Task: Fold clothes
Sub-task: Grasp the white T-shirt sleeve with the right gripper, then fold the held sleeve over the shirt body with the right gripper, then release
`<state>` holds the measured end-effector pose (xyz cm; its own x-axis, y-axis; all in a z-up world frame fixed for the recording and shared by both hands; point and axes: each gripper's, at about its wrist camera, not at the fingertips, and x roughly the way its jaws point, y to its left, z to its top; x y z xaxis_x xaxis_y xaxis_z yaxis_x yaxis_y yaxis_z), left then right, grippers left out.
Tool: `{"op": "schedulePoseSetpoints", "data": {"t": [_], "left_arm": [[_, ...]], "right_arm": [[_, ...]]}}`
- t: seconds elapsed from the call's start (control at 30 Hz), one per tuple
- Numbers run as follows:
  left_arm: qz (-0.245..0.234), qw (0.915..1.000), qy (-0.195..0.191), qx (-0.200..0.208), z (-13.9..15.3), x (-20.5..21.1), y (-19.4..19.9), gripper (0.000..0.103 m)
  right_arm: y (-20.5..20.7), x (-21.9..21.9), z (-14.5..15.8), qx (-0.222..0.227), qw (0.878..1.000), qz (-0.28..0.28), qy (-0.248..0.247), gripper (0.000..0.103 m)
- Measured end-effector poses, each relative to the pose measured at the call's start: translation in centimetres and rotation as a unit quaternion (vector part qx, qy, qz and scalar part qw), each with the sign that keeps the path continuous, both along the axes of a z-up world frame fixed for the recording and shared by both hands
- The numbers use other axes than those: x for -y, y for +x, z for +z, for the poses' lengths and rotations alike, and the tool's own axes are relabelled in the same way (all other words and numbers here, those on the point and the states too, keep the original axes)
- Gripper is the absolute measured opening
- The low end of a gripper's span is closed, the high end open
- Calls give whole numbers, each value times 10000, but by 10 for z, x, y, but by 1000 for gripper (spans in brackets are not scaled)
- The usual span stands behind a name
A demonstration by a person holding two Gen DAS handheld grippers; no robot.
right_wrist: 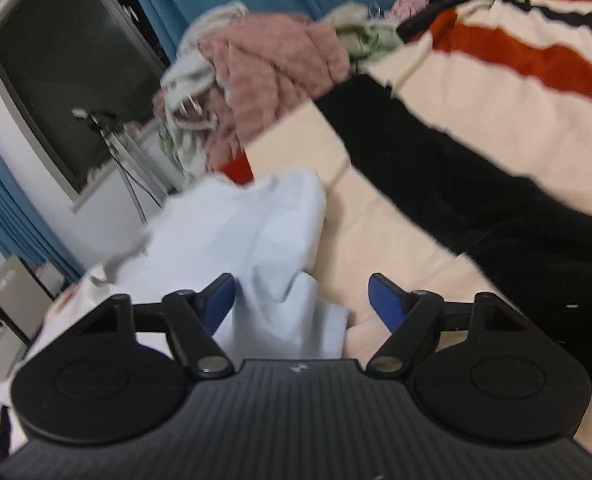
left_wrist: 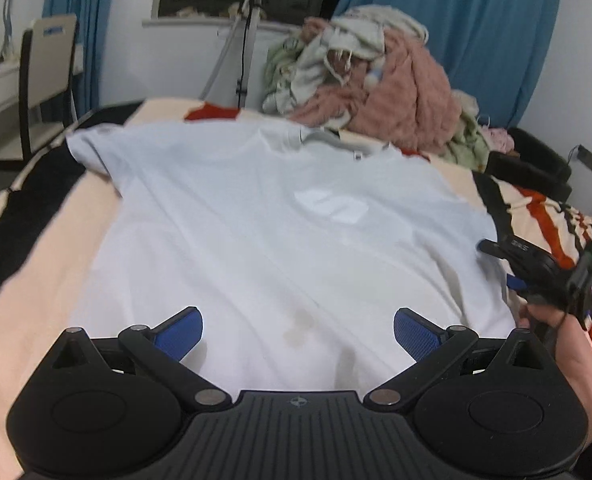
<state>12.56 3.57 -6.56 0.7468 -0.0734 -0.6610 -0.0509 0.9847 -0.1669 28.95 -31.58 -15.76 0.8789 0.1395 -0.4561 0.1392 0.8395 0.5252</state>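
A pale blue-white T-shirt (left_wrist: 280,232) lies spread flat on the bed, collar at the far end. My left gripper (left_wrist: 298,334) is open, just above the shirt's near hem, with nothing between its blue pads. My right gripper (right_wrist: 302,300) is open at the shirt's right side; the shirt's sleeve (right_wrist: 264,240) lies bunched between and ahead of its fingers. The right gripper also shows in the left wrist view (left_wrist: 496,258), held by a hand at the shirt's right edge.
A heap of pink, green and white laundry (left_wrist: 376,80) sits at the bed's far end. A striped cream, red and black blanket (right_wrist: 516,60) covers the bed on the right. A tripod (left_wrist: 244,40), chair (left_wrist: 44,76) and desk stand at the far left.
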Motion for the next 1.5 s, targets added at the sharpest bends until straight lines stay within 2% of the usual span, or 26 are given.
{"op": "schedulePoseSetpoints", "data": {"t": [0.03,0.07,0.13,0.2,0.27,0.33,0.4,0.47,0.57,0.63,0.67,0.73,0.77,0.83,0.9,0.97,1.03,1.07,1.13,1.17,1.23,1.4,1.47,1.5], "left_arm": [[-14,10000,-8,-30,-3,0,3,102],[-17,10000,-1,-49,-6,1,6,102],[5,10000,24,-74,-10,1,11,102],[51,9999,-3,-97,-12,2,14,102],[86,9999,-86,-67,-12,1,15,102],[87,9998,-183,5,-10,0,15,102],[79,9997,-212,85,-8,-1,13,102],[75,9996,-211,141,-7,-2,11,102],[89,9996,-222,146,-5,-2,8,102],[93,9995,-261,155,-4,-3,6,102],[91,9994,-279,169,-3,-3,5,102],[86,9993,-313,197,-1,-4,3,102],[84,9992,-330,211,0,-5,2,102],[77,9991,-346,215,0,-5,0,102],[70,9991,-377,196,0,-6,-1,102],[71,9989,-427,166,0,-6,-2,102],[76,9987,-489,124,0,-7,-2,102],[77,9986,-522,103,-1,-7,-1,102],[85,9985,-532,84,-2,-6,-1,102],[83,9986,-523,83,-3,-4,-1,102],[70,9987,-496,91,-4,-2,0,102],[47,9992,-375,106,-8,4,5,102],[51,9993,-345,99,-10,5,7,102],[49,9993,-349,95,-10,5,7,102]], "right_arm": [[6,-4,-2,-74,9999,64,-67,52],[9,-10,-1,-96,9995,115,-261,43],[7,-34,14,45,9938,170,-1095,20],[1,-63,29,296,9780,264,-2047,17],[-8,-99,44,719,9511,568,-2950,14],[-16,-130,50,1014,9290,1010,-3412,14],[-23,-161,49,1129,9080,1603,-3702,13],[-28,-184,42,1088,8969,2178,-3691,14],[-29,-197,30,804,8986,2786,-3294,16],[-29,-193,32,761,9058,2810,-3077,24],[-29,-186,36,779,9132,2816,-2840,31],[-30,-167,49,859,9336,2876,-1957,66],[-31,-158,55,924,9408,2862,-1562,69],[-36,-143,67,1164,9511,2681,-1002,69],[-45,-124,80,1486,9572,2398,-644,69],[-47,-100,90,1766,9639,1977,-239,68],[-46,-71,90,1803,9738,1375,168,67],[-43,-56,85,1675,9793,1068,377,65],[-31,-25,64,1156,9872,538,962,48],[-24,-16,51,886,9871,434,1264,44],[-9,2,23,380,9822,238,1825,40],[25,1,-13,-66,9702,227,2413,38],[37,-2,-22,-203,9656,172,2588,32],[43,-4,-23,-238,9650,183,2605,23]]}}
